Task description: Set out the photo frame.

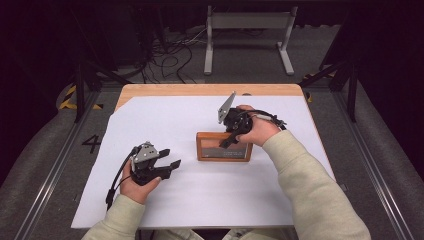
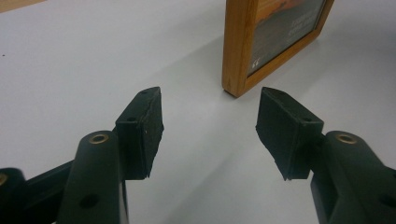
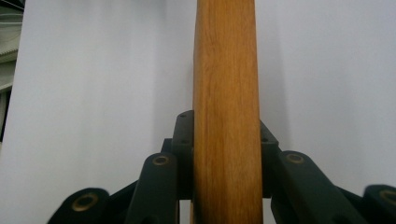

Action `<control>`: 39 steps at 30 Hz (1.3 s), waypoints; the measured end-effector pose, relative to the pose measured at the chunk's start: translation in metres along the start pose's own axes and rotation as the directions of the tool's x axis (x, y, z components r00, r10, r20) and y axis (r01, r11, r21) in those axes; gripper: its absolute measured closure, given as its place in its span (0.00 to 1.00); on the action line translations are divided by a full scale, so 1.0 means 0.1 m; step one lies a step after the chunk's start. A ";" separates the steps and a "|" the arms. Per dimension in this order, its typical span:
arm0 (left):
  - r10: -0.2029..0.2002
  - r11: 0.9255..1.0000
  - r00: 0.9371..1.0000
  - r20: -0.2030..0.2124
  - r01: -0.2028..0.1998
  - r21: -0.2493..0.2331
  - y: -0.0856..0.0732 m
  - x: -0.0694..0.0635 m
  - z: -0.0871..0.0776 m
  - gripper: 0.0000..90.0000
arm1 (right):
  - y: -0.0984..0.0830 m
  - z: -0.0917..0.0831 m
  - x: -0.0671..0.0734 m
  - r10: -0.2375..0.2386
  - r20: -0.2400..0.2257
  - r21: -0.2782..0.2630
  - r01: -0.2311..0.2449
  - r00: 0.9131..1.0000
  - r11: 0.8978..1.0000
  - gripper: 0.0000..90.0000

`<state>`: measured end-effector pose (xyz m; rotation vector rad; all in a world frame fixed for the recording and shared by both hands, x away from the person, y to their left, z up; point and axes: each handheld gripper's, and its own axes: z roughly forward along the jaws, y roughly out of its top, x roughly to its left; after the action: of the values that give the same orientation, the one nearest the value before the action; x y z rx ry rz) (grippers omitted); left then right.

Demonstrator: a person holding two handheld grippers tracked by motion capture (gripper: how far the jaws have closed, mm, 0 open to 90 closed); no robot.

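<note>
A wooden picture frame (image 1: 222, 147) stands on its long edge on the white sheet (image 1: 200, 200), right of the middle. My right gripper (image 1: 231, 140) comes down on it from above and is shut on the top edge. In the right gripper view the wooden edge (image 3: 226, 70) runs straight up between the two pads (image 3: 184, 135). My left gripper (image 1: 170, 158) rests low on the sheet to the frame's left, open, with nothing between its fingers. In the left gripper view its jaws (image 2: 212, 112) point at the frame's near corner (image 2: 238, 70), a short way off.
The white sheet covers most of a wooden table (image 1: 210, 90). Beyond the table's far edge, cables (image 1: 170, 55) lie on the floor and a grey metal stand (image 1: 247, 22) rises. Bare sheet lies in front of and left of the frame.
</note>
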<state>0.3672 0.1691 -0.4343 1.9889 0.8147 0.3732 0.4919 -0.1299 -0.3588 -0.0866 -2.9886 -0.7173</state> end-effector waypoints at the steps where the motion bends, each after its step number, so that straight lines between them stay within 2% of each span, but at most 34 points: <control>1: -0.002 1.000 1.000 0.001 0.002 0.001 0.00 0.00 0.00 0.46 | -0.01 0.00 0.00 -0.002 -0.002 -0.005 0.002 1.000 1.000 0.79; 6: 0.001 1.000 1.000 0.000 -0.001 0.003 0.00 -0.01 0.00 0.46 | -0.01 0.00 -0.04 -0.038 0.010 -0.010 0.038 0.999 0.999 0.79; 10: 0.000 1.000 1.000 -0.001 0.000 0.004 0.00 -0.01 0.01 0.45 | -0.02 0.00 -0.06 -0.033 0.024 -0.022 0.034 0.999 0.999 0.78; 14: 0.002 1.000 1.000 0.004 -0.002 0.003 0.00 -0.01 0.01 0.45 | -0.04 -0.02 -0.10 0.015 0.116 -0.033 -0.011 0.993 0.999 0.62; 17: 0.004 1.000 1.000 0.004 -0.004 0.004 0.00 0.00 0.01 0.45 | -0.07 0.00 -0.13 0.039 0.137 -0.031 -0.035 0.990 0.999 0.59; 19: 0.001 1.000 1.000 0.005 -0.001 0.003 0.00 -0.01 0.01 0.45 | -0.09 0.01 -0.12 0.064 0.155 -0.035 -0.059 0.986 0.998 0.53; 21: 0.003 1.000 1.000 0.005 -0.003 0.003 0.00 -0.01 0.01 0.45 | -0.10 0.02 -0.13 0.063 0.157 -0.045 -0.057 0.986 0.997 0.51; 24: 0.003 1.000 1.000 0.004 -0.003 0.003 0.00 -0.01 0.01 0.45 | -0.15 0.00 -0.16 0.095 0.186 -0.081 -0.081 0.978 0.993 0.41; 25: 0.003 1.000 1.000 0.004 -0.003 0.004 0.00 -0.01 0.01 0.45 | -0.15 0.00 -0.16 0.095 0.186 -0.081 -0.081 0.978 0.993 0.41; 28: 0.001 1.000 1.000 0.009 -0.001 0.002 0.00 -0.01 0.01 0.45 | -0.18 -0.04 -0.16 0.133 0.202 -0.115 -0.112 0.970 0.987 0.33; 30: 0.003 1.000 1.000 0.008 -0.003 -0.001 0.01 -0.02 0.00 0.45 | -0.19 -0.07 -0.15 0.145 0.201 -0.126 -0.121 0.969 0.985 0.33; 33: 0.001 1.000 1.000 0.014 -0.001 -0.007 0.01 -0.04 -0.01 0.44 | -0.23 -0.14 -0.10 0.160 0.224 -0.156 -0.127 0.961 0.979 0.33; 34: 0.008 1.000 1.000 0.016 -0.008 -0.007 0.02 -0.04 -0.02 0.43 | -0.24 -0.17 -0.09 0.167 0.239 -0.177 -0.126 0.957 0.976 0.33; 35: 0.009 1.000 1.000 0.014 -0.009 -0.007 0.02 -0.04 -0.03 0.43 | -0.26 -0.22 -0.06 0.185 0.249 -0.211 -0.133 0.951 0.968 0.33; 38: 0.001 1.000 1.000 0.015 -0.001 -0.008 0.03 -0.07 -0.03 0.42 | -0.32 -0.33 -0.01 0.210 0.269 -0.262 -0.139 0.940 0.955 0.32; 39: 0.013 1.000 1.000 0.013 -0.013 -0.010 0.03 -0.08 -0.05 0.41 | -0.35 -0.38 0.02 0.225 0.275 -0.281 -0.145 0.935 0.949 0.31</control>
<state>0.3601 0.1659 -0.4286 1.9866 0.7901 0.3704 0.4892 -0.1788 -0.3407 -0.5356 -3.0847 -1.1582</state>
